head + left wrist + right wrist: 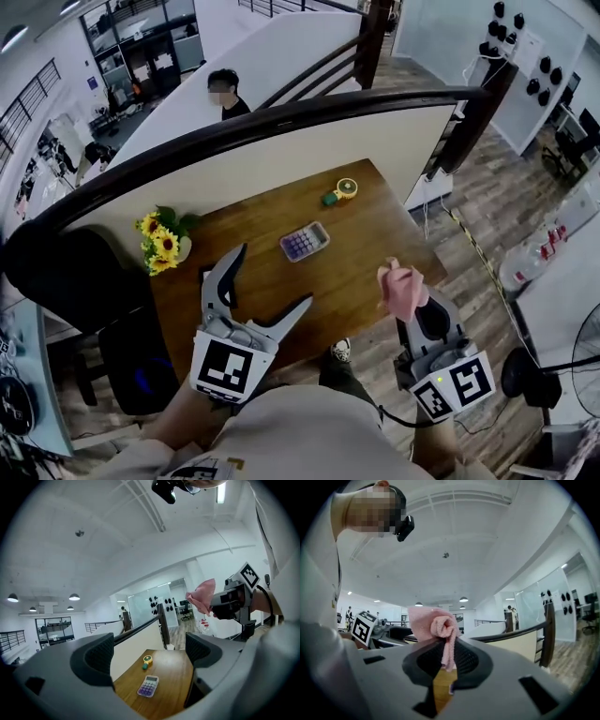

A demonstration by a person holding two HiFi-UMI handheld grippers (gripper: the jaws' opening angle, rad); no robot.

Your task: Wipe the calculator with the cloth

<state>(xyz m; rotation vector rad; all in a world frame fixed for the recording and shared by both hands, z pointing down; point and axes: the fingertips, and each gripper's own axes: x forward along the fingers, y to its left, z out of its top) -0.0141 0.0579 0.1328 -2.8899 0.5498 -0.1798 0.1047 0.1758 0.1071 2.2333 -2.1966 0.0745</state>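
Closest to the head camera, the left gripper (276,274) hung over the near edge of the wooden table (375,234). Its jaws were spread wide with nothing between them, and its own view looked through the gap onto the tabletop. The right gripper (407,307) was held off the table's near right corner, jaws pinched narrowly on a bunched pink cloth (401,284) that rose above the pads. The calculator (305,241) lay flat near the middle of the table, purple keys up, well apart from both grippers and from the cloth. Beyond it, near the far edge, a small yellow round object (346,188) sat just beside a green one (329,198). A bunch of sunflowers (161,242) stood at the table's left edge.
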